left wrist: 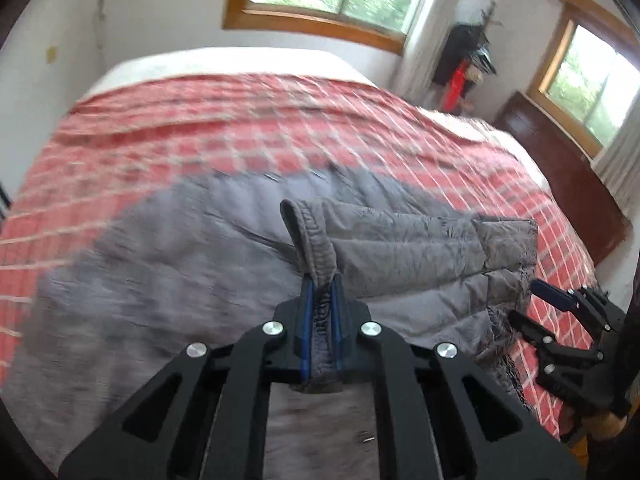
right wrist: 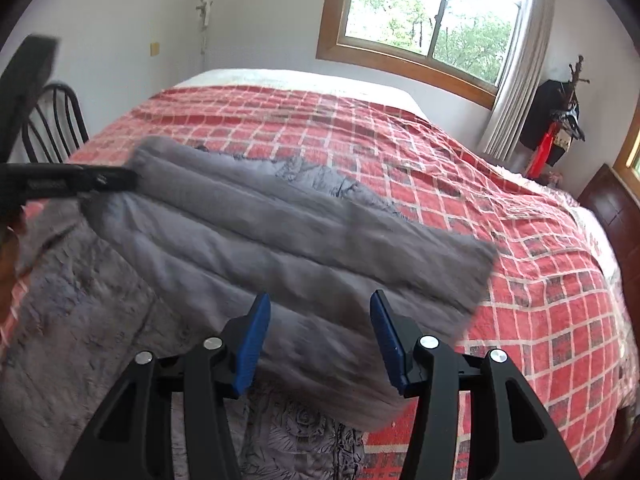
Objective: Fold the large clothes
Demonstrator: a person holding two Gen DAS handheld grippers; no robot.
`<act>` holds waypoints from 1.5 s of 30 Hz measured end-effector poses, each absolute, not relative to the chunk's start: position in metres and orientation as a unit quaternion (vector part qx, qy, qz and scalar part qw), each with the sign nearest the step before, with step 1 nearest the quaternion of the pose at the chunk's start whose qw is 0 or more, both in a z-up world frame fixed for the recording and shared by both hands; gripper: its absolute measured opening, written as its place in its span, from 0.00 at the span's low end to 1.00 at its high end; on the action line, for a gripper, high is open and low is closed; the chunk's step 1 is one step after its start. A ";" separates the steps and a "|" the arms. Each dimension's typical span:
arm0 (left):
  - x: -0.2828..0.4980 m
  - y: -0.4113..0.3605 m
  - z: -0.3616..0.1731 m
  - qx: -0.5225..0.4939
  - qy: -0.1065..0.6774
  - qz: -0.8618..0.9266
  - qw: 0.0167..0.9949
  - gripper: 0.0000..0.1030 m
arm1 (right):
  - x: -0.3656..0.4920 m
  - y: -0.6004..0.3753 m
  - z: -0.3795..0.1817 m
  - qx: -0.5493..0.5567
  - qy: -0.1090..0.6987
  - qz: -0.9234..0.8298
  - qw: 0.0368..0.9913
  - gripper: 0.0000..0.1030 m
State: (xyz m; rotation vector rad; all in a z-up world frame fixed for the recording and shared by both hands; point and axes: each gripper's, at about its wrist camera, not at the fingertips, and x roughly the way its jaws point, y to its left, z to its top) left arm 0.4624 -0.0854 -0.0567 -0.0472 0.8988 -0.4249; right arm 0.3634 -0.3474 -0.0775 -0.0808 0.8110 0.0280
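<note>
Your left gripper [left wrist: 320, 280] is clenched tight on the elastic cuff [left wrist: 308, 236] of the grey quilted jacket [left wrist: 200, 272], the ribbed cuff pinched between the blue pads [left wrist: 307, 320] and looping up above them. The sleeve [left wrist: 408, 248] runs off to the right from that cuff, lifted across the jacket's body. The jacket itself lies spread on the bed's red checked bedspread [left wrist: 200, 128], near the foot end closest to you. From the right wrist camera, the sleeve [right wrist: 304, 240] stretches as a long quilted band across the jacket [right wrist: 80, 320], with your left gripper [right wrist: 116, 179] at its far left end. Your right gripper [right wrist: 320, 334] is released, its blue pads [right wrist: 252, 344] spread wide and holding nothing, hovering over the lower edge of the sleeve. A black chair [right wrist: 56, 124] stands beside the bed on the left, and a wood-framed window [right wrist: 432, 20] sits behind the headboard wall.
</note>
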 end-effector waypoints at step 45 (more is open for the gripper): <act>0.429 0.092 -0.096 -0.069 0.447 -0.082 0.888 0.75 | 0.417 -0.271 -0.104 -0.057 0.426 0.101 0.897 0.65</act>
